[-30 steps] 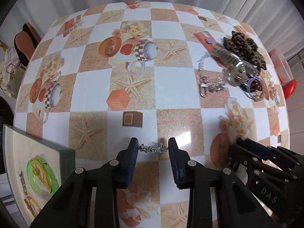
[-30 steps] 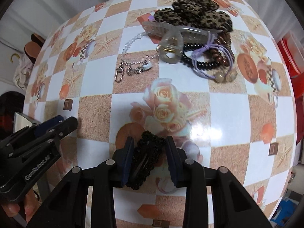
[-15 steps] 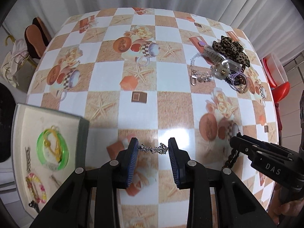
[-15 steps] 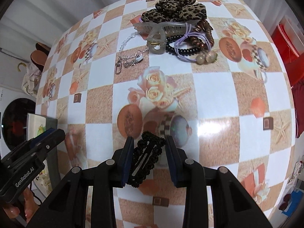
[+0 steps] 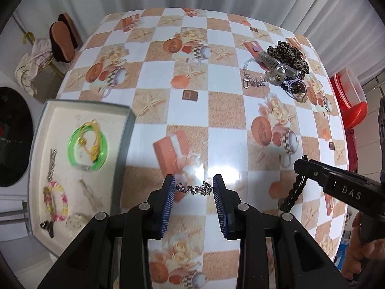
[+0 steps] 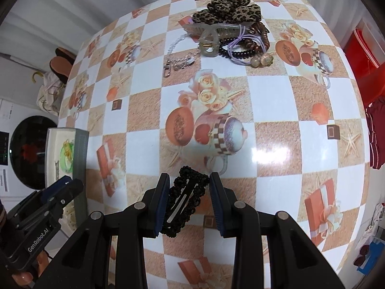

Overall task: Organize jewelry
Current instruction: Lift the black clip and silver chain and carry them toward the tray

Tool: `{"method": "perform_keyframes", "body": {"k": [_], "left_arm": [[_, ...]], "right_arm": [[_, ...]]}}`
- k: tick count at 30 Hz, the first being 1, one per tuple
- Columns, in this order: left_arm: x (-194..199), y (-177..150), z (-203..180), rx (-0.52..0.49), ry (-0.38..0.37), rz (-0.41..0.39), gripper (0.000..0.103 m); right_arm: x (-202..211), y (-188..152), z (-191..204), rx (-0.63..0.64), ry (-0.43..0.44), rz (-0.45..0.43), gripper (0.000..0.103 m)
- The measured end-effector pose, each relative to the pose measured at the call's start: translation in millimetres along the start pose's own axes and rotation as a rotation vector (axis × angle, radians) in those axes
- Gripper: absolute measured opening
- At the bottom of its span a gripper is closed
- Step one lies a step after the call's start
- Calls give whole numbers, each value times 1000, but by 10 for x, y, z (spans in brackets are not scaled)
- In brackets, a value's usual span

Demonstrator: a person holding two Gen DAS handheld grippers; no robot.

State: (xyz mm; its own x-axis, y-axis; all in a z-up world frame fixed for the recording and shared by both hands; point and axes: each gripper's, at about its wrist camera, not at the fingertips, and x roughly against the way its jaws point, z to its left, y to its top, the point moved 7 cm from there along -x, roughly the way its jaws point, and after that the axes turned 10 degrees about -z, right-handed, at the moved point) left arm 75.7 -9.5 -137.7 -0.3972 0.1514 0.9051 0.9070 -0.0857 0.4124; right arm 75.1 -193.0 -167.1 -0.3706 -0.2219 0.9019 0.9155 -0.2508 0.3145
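My left gripper (image 5: 194,189) is shut on a small silver chain piece (image 5: 193,189), stretched between its blue pads above the patterned table. My right gripper (image 6: 188,193) is shut on a black beaded hair clip (image 6: 185,201), held tilted; the clip (image 5: 294,191) also hangs under that gripper at the right of the left wrist view. A grey tray (image 5: 48,103) with a cream lining sits at the table's left edge. It holds a green bangle (image 5: 87,145), a pink-yellow bracelet (image 5: 56,201) and other small pieces.
At the far right of the table (image 6: 272,91) lies a pile: leopard scrunchie (image 6: 228,9), clear claw clip (image 6: 209,38), dark bead bracelets (image 6: 243,48), silver chain with clasp (image 6: 178,63). A red stool (image 5: 353,113) stands beyond the right edge. A hand (image 5: 365,243) grips the right tool.
Both grippers have risen and drifted left over the table, each keeping its piece. More of the tray has come into the left wrist view, and the pile looks farther away.
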Motion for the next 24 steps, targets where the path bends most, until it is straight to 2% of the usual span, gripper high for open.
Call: {"method": "perform_keyframes", "body": {"k": [9,24], "left_arm": [[231,-143,197,40,34,-17,38],[361,-341,673,21,-7,-11,38]], "right_arm": [[126,-124,215,38,32,4,36],[178,-330,855,51,31,-13,36]]}}
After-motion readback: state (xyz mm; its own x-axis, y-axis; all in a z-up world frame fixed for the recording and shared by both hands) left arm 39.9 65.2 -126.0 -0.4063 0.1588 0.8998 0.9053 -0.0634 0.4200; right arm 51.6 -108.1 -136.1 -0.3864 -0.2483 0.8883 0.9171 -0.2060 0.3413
